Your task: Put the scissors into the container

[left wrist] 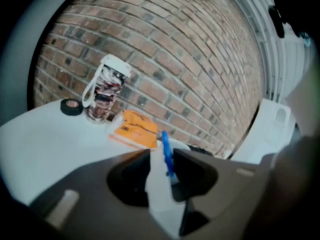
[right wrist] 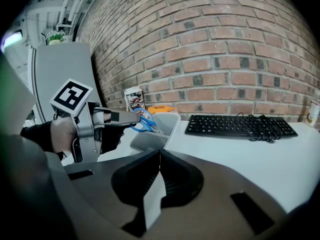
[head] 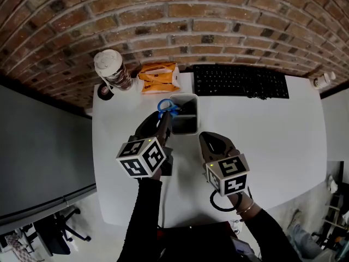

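The left gripper (head: 163, 117) is released. Its jaws stand apart with the blue handle of the scissors (head: 166, 106) upright between them, close against the right-hand jaw and clear of the other. Whether the handle touches that jaw cannot be told. The scissors are at the left rim of the white container (head: 194, 115). In the right gripper view their handle loops sit above the rim at the left gripper's tips, and the blades slant down into the box.

The right gripper (right wrist: 160, 153) is clenched, its jaw tips meeting with nothing between them. It is held low over the white table (head: 267, 135), near the front edge, a little to the right of the container and apart from it.

The container stands on the surface midway along its width, nearer the far edge than the front one, just in front of the left end of a black keyboard (head: 240, 81). The keyboard lies along the far edge under the brick wall (head: 180, 21).

An orange packet (head: 158, 76) lies just left of the keyboard at that same edge. In the far left corner are two more things: a patterned tumbler with a white lid (head: 113, 70), and a roll of black tape (head: 104, 91) just beside it.

A dark sleeve runs back from each gripper toward the front edge of the table.
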`<control>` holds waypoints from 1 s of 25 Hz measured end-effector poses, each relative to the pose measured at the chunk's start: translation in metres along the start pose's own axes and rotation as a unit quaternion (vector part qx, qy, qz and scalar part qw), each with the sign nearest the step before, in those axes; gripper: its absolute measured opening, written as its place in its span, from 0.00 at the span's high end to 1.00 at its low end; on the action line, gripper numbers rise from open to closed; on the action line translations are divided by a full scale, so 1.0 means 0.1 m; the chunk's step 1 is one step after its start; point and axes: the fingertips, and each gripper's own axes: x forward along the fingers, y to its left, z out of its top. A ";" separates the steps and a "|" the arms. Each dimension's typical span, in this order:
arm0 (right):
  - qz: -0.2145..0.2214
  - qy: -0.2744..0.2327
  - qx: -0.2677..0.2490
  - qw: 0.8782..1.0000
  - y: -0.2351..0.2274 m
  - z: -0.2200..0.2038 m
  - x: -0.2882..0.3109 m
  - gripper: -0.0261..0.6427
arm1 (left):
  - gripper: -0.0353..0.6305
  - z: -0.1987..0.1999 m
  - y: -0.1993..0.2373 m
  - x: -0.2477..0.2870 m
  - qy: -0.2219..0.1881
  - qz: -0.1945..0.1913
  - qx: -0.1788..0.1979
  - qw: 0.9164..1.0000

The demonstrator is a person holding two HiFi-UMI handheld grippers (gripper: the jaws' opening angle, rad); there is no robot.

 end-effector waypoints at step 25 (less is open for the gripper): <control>-0.016 -0.029 0.002 0.999 0.30 -0.02 -0.37 0.95 | 0.91 -0.21 0.02 -0.76 0.008 0.029 0.060 0.998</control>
